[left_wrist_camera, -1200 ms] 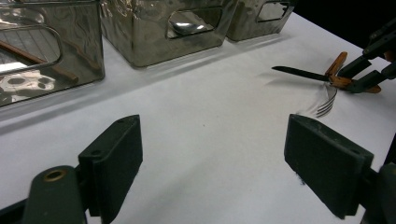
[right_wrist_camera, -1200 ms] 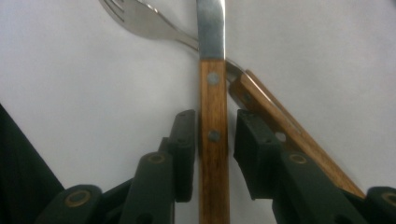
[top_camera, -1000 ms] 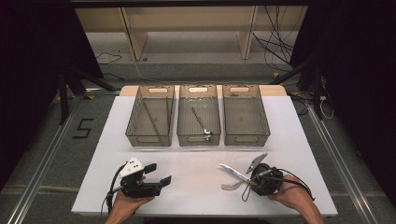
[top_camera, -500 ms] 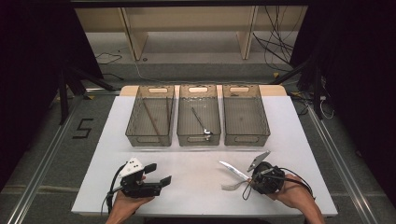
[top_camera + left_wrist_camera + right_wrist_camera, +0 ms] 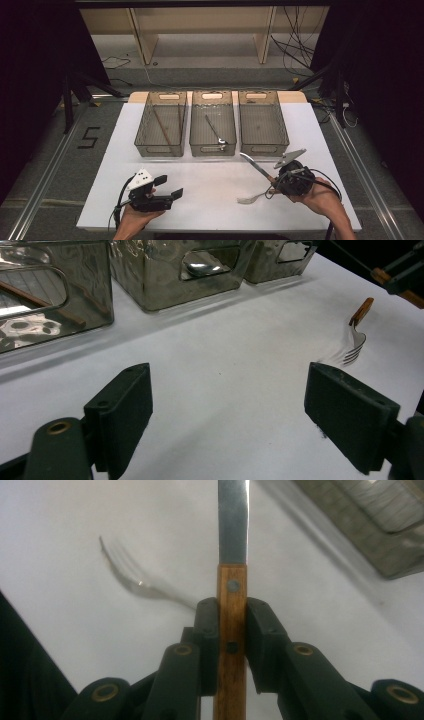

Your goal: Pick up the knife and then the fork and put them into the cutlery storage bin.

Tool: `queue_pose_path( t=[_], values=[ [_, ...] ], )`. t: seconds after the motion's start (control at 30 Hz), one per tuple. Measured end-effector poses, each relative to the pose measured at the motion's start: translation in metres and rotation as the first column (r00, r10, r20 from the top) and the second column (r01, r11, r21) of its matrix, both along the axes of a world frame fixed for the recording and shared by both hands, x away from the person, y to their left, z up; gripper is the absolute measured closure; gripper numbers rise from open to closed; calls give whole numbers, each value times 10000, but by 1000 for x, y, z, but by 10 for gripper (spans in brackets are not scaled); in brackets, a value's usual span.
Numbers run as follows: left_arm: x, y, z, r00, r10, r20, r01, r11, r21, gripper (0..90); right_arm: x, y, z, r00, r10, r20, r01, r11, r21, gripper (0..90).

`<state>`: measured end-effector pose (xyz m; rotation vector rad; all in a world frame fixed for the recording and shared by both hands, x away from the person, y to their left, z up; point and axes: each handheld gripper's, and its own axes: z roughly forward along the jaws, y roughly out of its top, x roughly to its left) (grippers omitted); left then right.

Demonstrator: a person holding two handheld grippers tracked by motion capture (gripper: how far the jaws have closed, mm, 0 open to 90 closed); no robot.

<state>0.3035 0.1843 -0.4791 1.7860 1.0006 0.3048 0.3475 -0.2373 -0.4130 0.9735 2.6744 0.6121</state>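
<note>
A knife with a wooden handle [image 5: 231,592] and a steel blade [image 5: 253,165] is clamped in my right gripper [image 5: 232,625], which is shut on the handle. The blade points toward the bins, and the gripper [image 5: 274,181] holds it above the white table at the front right. A fork [image 5: 251,198] with a wooden handle lies flat on the table just left of that hand, seen blurred in the right gripper view as the fork [image 5: 134,580]. My left gripper [image 5: 170,186] rests at the front left, open with nothing between its pads [image 5: 124,405]. The fork [image 5: 356,346] lies to the right ahead of it.
Three clear bins stand side by side at the back of the white table [image 5: 210,175]. The left bin [image 5: 160,148] holds chopsticks, the middle bin [image 5: 213,149] holds a spoon, and the right bin [image 5: 264,148] looks empty. A floor mark "5" [image 5: 89,137] lies left of the table.
My right gripper has risen with the knife, whose blade now sits higher and nearer the bins. The fork stays on the table. The left gripper has not moved.
</note>
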Motion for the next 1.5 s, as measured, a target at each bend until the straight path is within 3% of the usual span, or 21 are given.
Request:
queue_pose_path(
  t=[0.27,0.6,0.87,1.03,1.27,1.5],
  values=[
    [0,1,0,10000,64,13,-64,10000,-33,189,23,3,17,9970,-672,372,646,9956,674,772],
    [0,3,0,9999,95,47,-94,9999,-64,190,55,13,38,9905,-1198,675,1119,9876,1099,772],
    [0,2,0,9999,94,76,-94,9999,-88,189,88,15,44,9738,-2138,777,1984,9652,1702,772],
    [0,2,0,9999,82,89,-82,9999,-103,189,106,20,50,9627,-2582,808,2416,9549,1727,771],
    [0,3,-1,9999,79,144,-78,9999,-106,189,133,27,49,9420,-3300,618,3132,9300,1923,771],
    [-1,2,-1,9998,80,172,-78,9999,-121,189,148,36,50,9315,-3578,662,3411,9219,1838,770]
  ],
)
